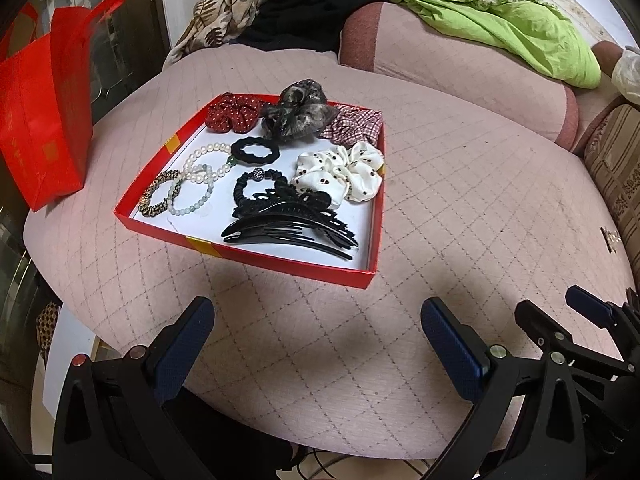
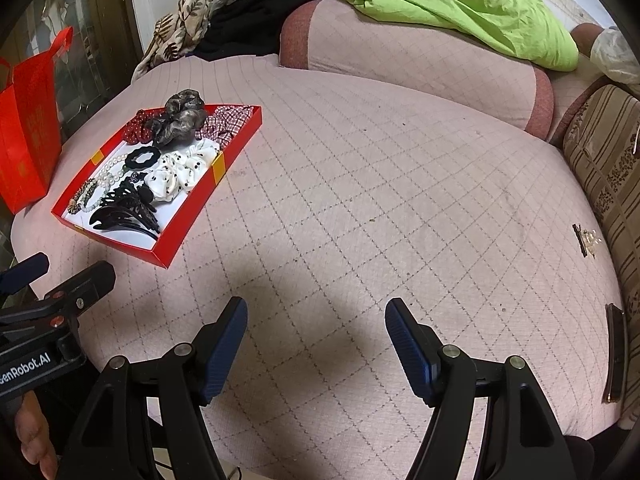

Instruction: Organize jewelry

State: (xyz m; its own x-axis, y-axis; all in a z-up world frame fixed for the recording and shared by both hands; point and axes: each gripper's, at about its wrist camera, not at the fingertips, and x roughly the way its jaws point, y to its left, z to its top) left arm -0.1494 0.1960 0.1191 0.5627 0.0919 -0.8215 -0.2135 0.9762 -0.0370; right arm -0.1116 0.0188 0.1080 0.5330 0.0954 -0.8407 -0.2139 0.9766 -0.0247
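Ahead of both tongs the pink quilted bed [image 2: 360, 200] lies bare; the red tray [image 1: 280, 264] blocks the left tongs' [image 1: 316, 320] forward path, red bag [image 1: 40, 120] beyond-left.

Scrunchies [image 1: 340, 172] in tray [image 1: 280, 258] — on bed [image 1: 460, 220]

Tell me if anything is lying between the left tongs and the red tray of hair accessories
Nothing visible does. Only bare quilted pink cover lies between the open left tongs and the near rim of the red tray. The right tongs sit off to the side, clear of that path.
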